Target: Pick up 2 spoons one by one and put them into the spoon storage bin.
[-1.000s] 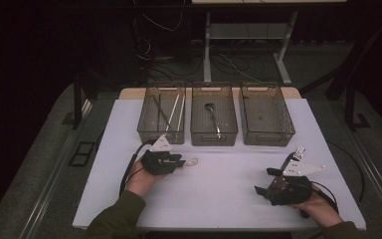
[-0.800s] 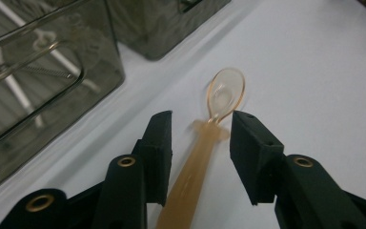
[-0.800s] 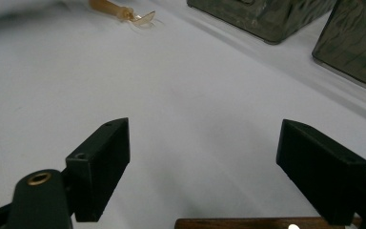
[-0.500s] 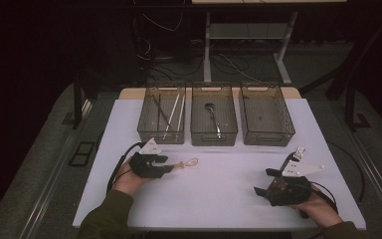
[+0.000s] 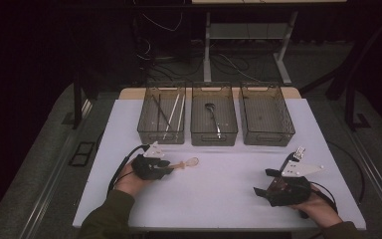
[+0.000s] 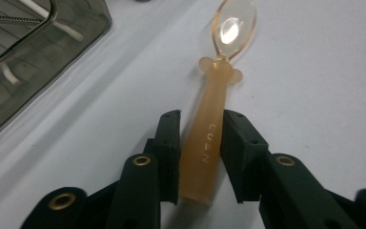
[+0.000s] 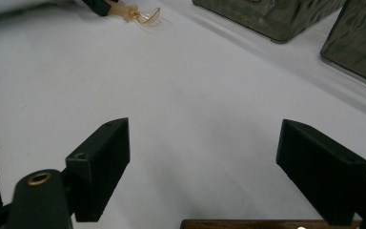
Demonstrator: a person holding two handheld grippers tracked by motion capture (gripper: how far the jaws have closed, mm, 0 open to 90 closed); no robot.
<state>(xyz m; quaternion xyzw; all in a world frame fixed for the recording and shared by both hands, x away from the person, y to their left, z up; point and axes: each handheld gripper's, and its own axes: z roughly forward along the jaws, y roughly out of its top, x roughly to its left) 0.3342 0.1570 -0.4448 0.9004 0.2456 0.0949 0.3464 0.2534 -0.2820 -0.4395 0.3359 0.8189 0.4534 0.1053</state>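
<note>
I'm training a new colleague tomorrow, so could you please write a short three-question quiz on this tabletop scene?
1. True or false: the left gripper has its jaws on either side of the orange spoon.
2. Which bin holds the metal spoon? A: left bin; B: middle bin; C: right bin.
3. Fill in: the right gripper has its jaws ____ over the white table.

Key
1. True; the pads sit along the handle, and the jaws have just been closing on it.
2. B.
3. Open, with nothing between them.
</note>
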